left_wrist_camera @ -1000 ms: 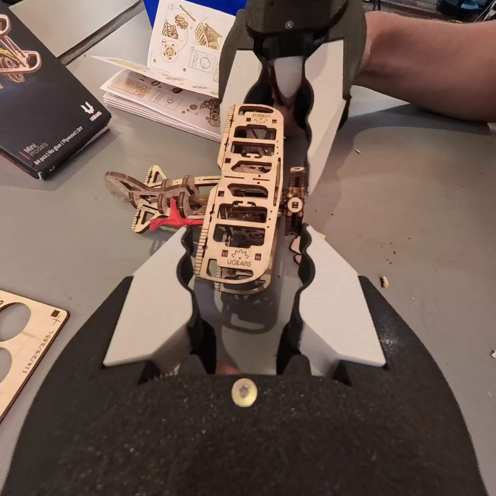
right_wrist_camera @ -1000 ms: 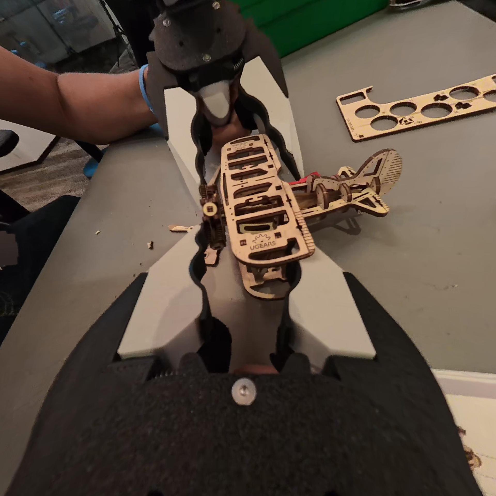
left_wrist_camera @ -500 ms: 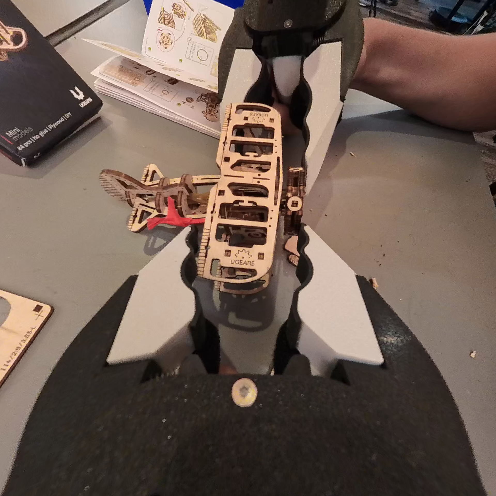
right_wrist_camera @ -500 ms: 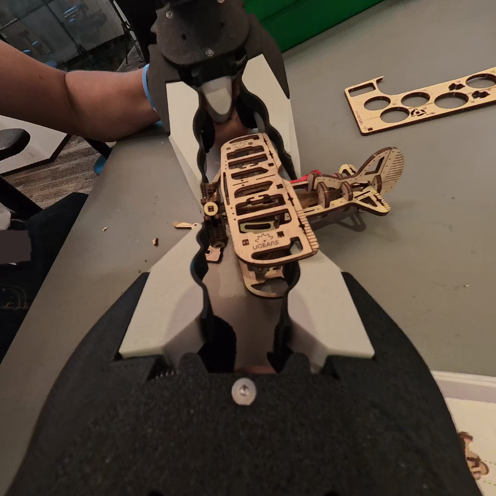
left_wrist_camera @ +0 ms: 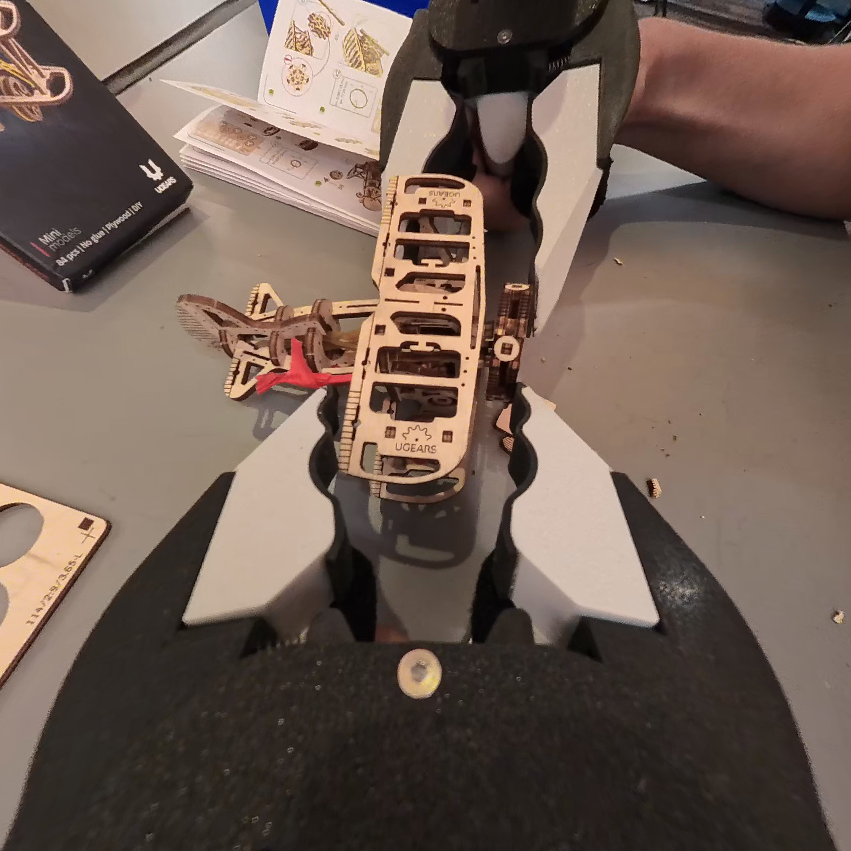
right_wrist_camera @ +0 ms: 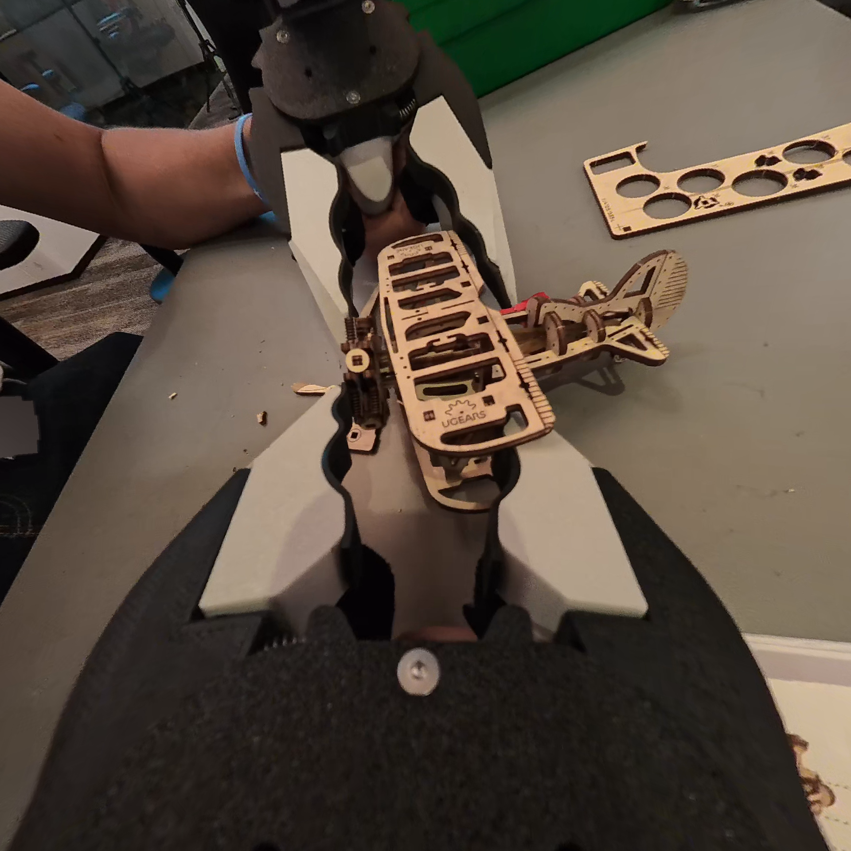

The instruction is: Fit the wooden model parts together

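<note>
Left wrist view, read from 9 o'clock across to 3 o'clock: a cut-out plywood sheet [left_wrist_camera: 43, 566] lies at the frame's edge, a black box [left_wrist_camera: 78, 152] sits at 10 o'clock, and an open instruction booklet [left_wrist_camera: 294, 124] lies toward 11 o'clock. At the centre the wooden biplane model [left_wrist_camera: 423, 331] stands on the grey bench [left_wrist_camera: 690, 368], its tail pointing to 9 o'clock with a red scrap [left_wrist_camera: 294, 375] at the fuselage, its propeller nose toward 3 o'clock.

The left hand-held gripper [left_wrist_camera: 421, 414] reaches in from 6 o'clock, fingers spread wide on either side of the near wingtip; neither finger clearly touches the wood, so it looks released. Opposite, at 12 o'clock, the right hand-held gripper [left_wrist_camera: 465, 230] points down toward the far wingtip, also spread, with a bare forearm [left_wrist_camera: 737, 115] running off to 2 o'clock, level above the bench.

Right wrist view shows the same meeting mirrored: a forearm with a blue wristband [right_wrist_camera: 244, 156] comes in from 9 o'clock behind the left hand-held gripper [right_wrist_camera: 428, 299] at 12 o'clock. The right hand-held gripper [right_wrist_camera: 423, 414] brackets the near wingtip, unclenched. The model's [right_wrist_camera: 460, 359] tail points to 3 o'clock, and another plywood sheet [right_wrist_camera: 718, 184] lies at 2 o'clock.
</note>
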`<state>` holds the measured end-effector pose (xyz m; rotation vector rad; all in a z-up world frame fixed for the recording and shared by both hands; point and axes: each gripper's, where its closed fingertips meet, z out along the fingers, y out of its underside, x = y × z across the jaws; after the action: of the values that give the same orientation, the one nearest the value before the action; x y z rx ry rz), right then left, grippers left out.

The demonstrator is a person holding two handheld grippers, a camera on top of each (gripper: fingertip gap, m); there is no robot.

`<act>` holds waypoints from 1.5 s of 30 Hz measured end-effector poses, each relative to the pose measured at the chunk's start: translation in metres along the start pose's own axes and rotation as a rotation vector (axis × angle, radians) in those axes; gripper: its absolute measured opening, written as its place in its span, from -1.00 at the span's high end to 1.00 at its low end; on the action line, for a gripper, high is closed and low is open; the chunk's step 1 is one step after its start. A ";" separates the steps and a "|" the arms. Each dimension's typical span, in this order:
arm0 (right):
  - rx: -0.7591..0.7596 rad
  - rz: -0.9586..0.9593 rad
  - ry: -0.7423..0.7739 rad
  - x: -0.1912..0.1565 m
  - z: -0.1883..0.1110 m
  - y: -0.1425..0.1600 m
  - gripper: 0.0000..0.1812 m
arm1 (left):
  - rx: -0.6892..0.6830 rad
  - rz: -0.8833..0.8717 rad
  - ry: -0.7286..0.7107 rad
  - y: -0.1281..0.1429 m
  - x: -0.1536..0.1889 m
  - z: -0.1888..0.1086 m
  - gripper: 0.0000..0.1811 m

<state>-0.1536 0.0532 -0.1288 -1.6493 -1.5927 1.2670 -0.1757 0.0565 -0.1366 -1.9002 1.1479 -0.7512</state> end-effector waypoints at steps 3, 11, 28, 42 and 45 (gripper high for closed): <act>0.004 0.020 -0.010 0.000 -0.001 0.000 0.39 | 0.005 -0.002 -0.010 -0.001 0.001 0.001 0.17; -0.001 0.038 -0.024 0.000 -0.001 0.001 0.41 | 0.009 -0.014 -0.031 -0.001 0.001 0.000 0.10; 0.013 0.069 -0.014 0.004 -0.002 -0.001 0.42 | 0.127 0.010 -0.175 -0.013 0.043 -0.030 0.30; 0.014 0.077 -0.032 0.002 -0.001 -0.002 0.42 | 0.121 -0.157 -0.296 -0.012 0.031 -0.003 0.53; 0.015 0.079 -0.030 0.003 -0.001 -0.002 0.42 | 0.119 -0.166 -0.313 -0.013 0.030 0.000 0.56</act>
<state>-0.1536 0.0564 -0.1276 -1.7071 -1.5450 1.3458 -0.1572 0.0335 -0.1227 -1.9450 0.7445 -0.5698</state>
